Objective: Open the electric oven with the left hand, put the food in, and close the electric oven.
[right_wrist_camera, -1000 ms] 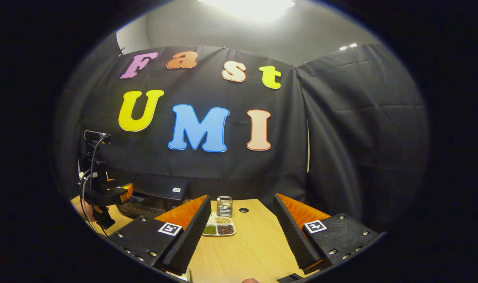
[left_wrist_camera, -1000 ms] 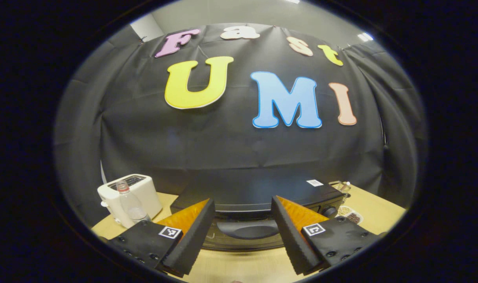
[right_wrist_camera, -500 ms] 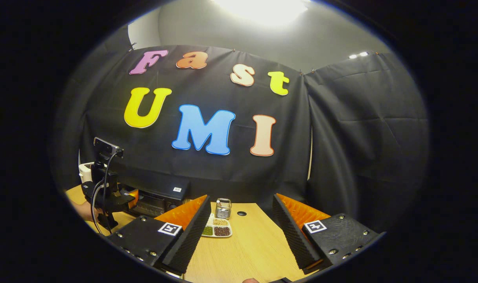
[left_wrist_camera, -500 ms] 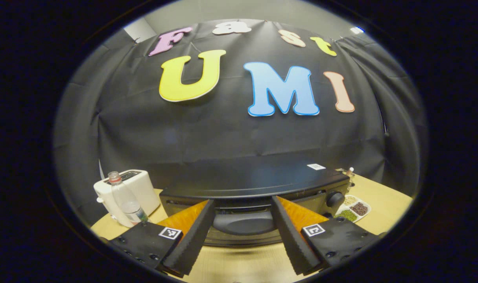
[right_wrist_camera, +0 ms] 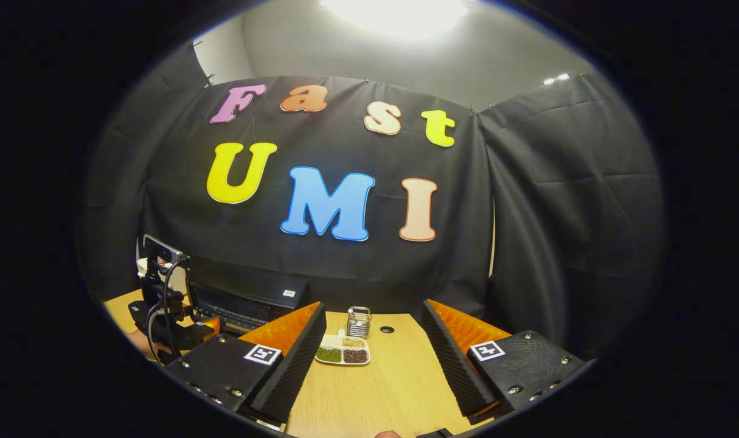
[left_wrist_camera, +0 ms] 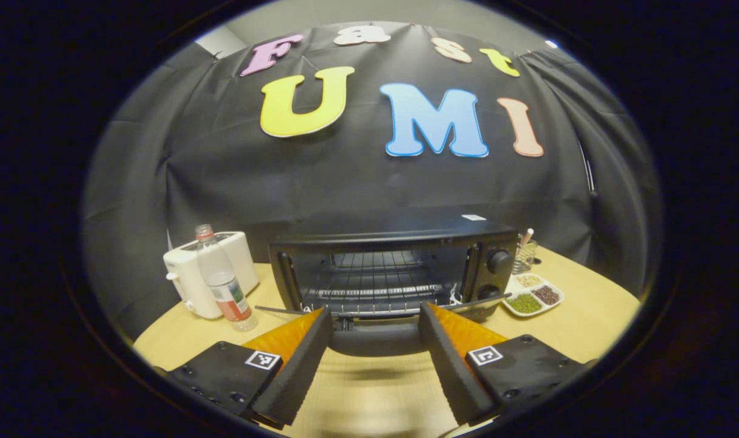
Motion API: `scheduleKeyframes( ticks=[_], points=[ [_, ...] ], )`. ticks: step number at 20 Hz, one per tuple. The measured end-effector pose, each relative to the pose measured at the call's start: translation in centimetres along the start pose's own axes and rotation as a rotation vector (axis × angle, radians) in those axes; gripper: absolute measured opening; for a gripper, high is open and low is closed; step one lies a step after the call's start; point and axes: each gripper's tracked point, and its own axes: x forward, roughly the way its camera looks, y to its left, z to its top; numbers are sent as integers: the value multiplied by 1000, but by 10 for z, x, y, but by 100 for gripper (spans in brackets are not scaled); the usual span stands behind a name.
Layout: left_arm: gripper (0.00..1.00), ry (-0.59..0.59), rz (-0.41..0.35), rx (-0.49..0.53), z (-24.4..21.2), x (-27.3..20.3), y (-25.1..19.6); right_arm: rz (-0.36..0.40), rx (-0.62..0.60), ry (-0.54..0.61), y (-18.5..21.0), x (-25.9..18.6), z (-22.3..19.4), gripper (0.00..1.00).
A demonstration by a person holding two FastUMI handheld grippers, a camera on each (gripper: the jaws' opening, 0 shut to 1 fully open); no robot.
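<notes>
now the electric oven [left_wrist_camera: 393, 267] stands at the back middle of the wooden table [left_wrist_camera: 588, 322], black, with its door [left_wrist_camera: 375, 336] swung down toward the camera so the wire rack [left_wrist_camera: 372, 277] and the dark cavity show. two knobs [left_wrist_camera: 497, 261] sit on its right panel. the door's handle lies between the left gripper [left_wrist_camera: 374, 359]'s fingers, which stand wide on either side of it; whether they touch it i cannot tell. to do this step well, i would ease the door down to its stop rather than let it drop, then draw the fingers straight back off the handle without dragging the oven forward.

just right of the oven lies a divided dish of beans [left_wrist_camera: 532, 298], likely the food; a small jar stands behind it. left of the oven stand a plastic bottle [left_wrist_camera: 222, 286] and a white toaster [left_wrist_camera: 208, 274].

the right gripper [right_wrist_camera: 372, 359] hovers over bare table, spread wide and holding nothing, with the dish ahead of it.
</notes>
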Motion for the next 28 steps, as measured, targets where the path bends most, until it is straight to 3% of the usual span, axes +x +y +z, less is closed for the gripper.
scheduleKeyframes(
  ticks=[3, 7, 8, 11, 13, 14, 22, 28],
  points=[
    [100, 30, 9, -2, -21, -7, -1, 12, 8, 4, -5, -8, -1, 97],
    [96, 67, 21, -8, -50, -19, -2, 20, 17, 32, -12, -17, -11, 97],
    [100, 79, 24, -7, -58, -21, -2, 25, 19, 38, -12, -19, -12, 97],
    [96, 118, 32, -9, -82, -26, -3, 46, 21, 53, -11, -24, -16, 97],
    [100, 129, 40, -10, -90, -34, -2, 68, 28, 61, -7, -27, -18, 97],
    [96, 126, 44, -13, -88, -38, 0, 79, 33, 64, -5, -27, -19, 97],
    [98, -66, 73, -37, 18, -101, 15, 222, 119, 119, 29, -17, -37, 97],
    [99, -203, 117, -46, 91, -165, 41, 446, 283, 354, 82, -15, -89, 98]
  ],
)
